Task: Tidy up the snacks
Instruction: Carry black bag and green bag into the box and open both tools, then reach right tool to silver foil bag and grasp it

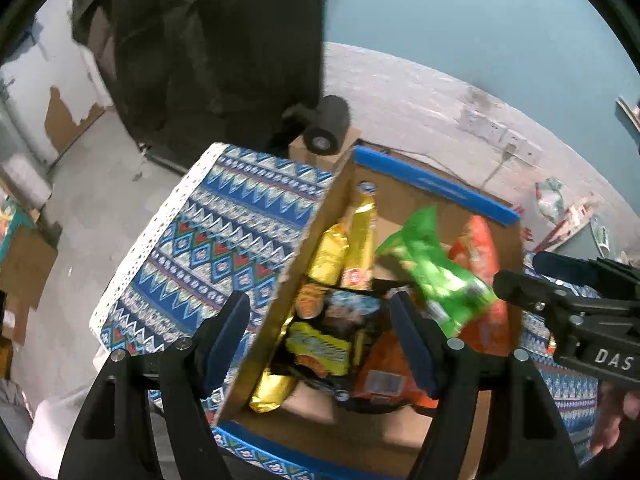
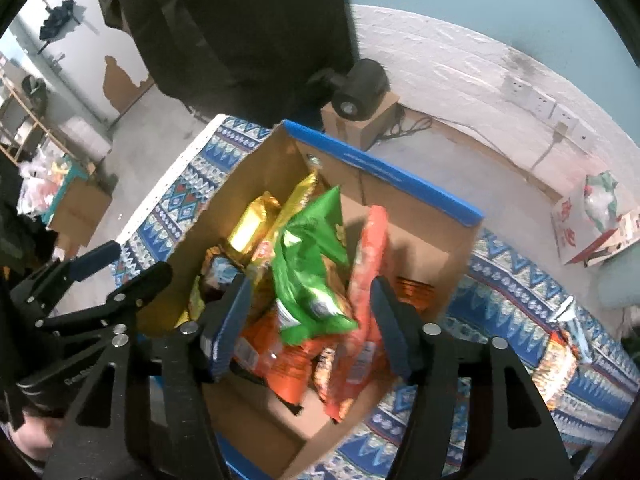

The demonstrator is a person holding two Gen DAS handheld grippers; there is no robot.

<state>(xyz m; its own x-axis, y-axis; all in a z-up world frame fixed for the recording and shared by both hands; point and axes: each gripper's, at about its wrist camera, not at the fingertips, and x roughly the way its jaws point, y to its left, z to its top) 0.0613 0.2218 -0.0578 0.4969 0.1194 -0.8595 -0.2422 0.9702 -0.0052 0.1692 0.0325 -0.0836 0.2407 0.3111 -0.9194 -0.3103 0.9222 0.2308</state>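
I am holding both of my grippers above an open cardboard box [image 2: 404, 248] with a blue rim, which is sitting on a table covered by a blue patterned cloth [image 1: 208, 240]. My left gripper [image 1: 320, 336] is hanging with its fingers spread wide and nothing between them, its left finger over the cloth just outside the box wall. My right gripper [image 2: 308, 328] is also spread apart and empty, hovering over the snacks. Inside the box, a green snack bag [image 2: 308, 272] is lying blurred on top of the pile, with an orange bag [image 2: 368, 264] standing just beside it and gold packets [image 1: 344, 248] leaning toward the far corner. A yellow and black packet [image 1: 320, 348] is lying near the front. One more snack packet [image 2: 558, 364] is resting on the cloth outside the box.
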